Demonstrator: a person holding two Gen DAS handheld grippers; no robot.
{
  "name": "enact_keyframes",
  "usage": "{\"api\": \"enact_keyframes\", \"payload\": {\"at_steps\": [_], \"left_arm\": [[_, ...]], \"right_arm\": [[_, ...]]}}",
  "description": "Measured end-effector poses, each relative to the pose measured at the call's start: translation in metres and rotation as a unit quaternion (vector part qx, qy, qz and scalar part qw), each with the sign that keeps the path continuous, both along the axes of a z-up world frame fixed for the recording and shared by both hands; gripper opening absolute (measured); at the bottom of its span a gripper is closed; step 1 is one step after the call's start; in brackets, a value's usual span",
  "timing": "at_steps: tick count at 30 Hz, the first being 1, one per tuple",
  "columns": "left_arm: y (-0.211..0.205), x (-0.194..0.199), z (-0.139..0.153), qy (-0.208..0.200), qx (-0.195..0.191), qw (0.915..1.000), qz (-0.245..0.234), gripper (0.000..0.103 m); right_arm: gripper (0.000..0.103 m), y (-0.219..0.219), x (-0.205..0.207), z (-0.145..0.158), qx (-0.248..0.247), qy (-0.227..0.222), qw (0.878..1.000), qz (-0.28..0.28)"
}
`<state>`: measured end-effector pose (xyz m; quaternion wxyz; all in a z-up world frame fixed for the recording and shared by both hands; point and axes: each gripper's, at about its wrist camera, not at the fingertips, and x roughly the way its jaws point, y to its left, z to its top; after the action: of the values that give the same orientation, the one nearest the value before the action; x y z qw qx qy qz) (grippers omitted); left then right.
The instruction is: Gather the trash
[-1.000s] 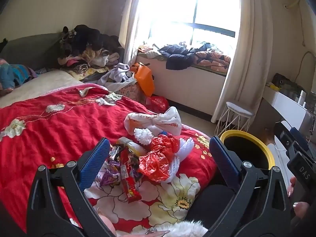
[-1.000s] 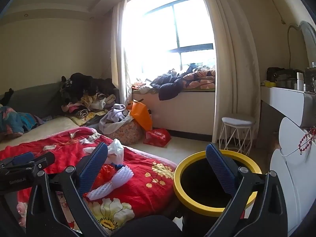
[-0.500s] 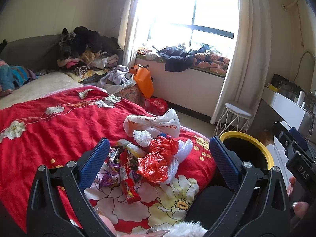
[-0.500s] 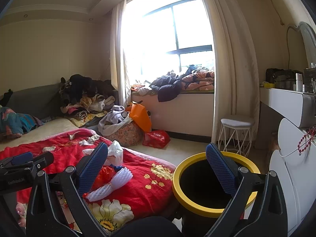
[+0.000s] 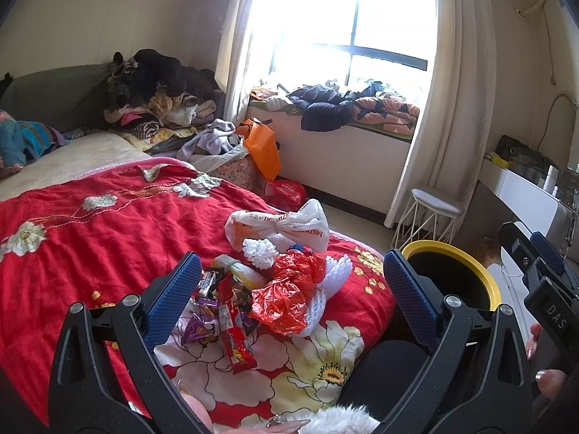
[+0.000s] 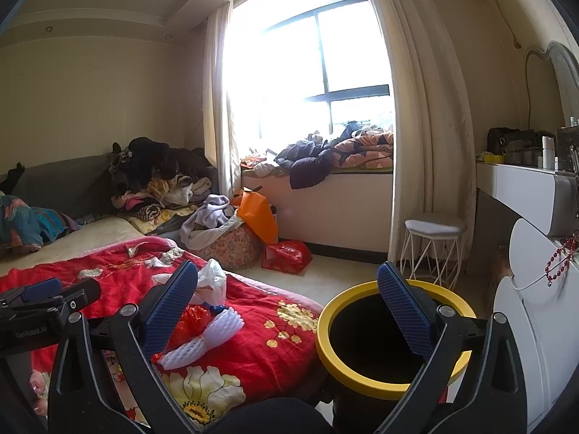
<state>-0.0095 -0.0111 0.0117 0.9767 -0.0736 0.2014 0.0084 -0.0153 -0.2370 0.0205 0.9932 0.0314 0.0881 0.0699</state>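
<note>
— Start at the left. What lies by your left gripper (image 5: 289,285)?

— My left jaws are spread wide with nothing between the pads. They hang over the near end of the red bedspread (image 5: 90,238), where the trash is heaped. Just inside my left pad lies a scatter of snack wrappers (image 5: 213,311), with a long red wrapper (image 5: 235,336) stretching toward me. To the right of those is a crumpled red plastic bag (image 5: 289,293), about midway between my fingers, resting on white foam netting (image 5: 333,282). Farther off, beyond the heap, sits a knotted white plastic bag (image 5: 278,228) with orange print.

— Is any of it touching your pads?

— No, the heap lies on the cover below and ahead of the pads.

— And the bin?

— The black bin with the yellow rim (image 5: 466,256) stands on the floor at the right of the bed, past my right-side pad.

— Now your right gripper (image 6: 286,300).

— Also spread wide and empty. From there the red bag (image 6: 191,318) and the foam netting (image 6: 206,336) show beside my left pad, at the bed's edge. The bin (image 6: 365,379) is near and to the right; my right pad stands in front of its open mouth. The white stool (image 6: 434,231) is far beyond, by the curtain.
</note>
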Motion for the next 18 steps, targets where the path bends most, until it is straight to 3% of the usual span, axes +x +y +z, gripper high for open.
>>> {"api": "enact_keyframes", "payload": {"at_steps": [18], "left_arm": [[-0.0005,0.0004,-0.0013,0.001,0.0,1.0,0.0,0.093]], "right_arm": [[0.097,0.0006,-0.0013,-0.0022,0.0,0.0,1.0,0.001]]}}
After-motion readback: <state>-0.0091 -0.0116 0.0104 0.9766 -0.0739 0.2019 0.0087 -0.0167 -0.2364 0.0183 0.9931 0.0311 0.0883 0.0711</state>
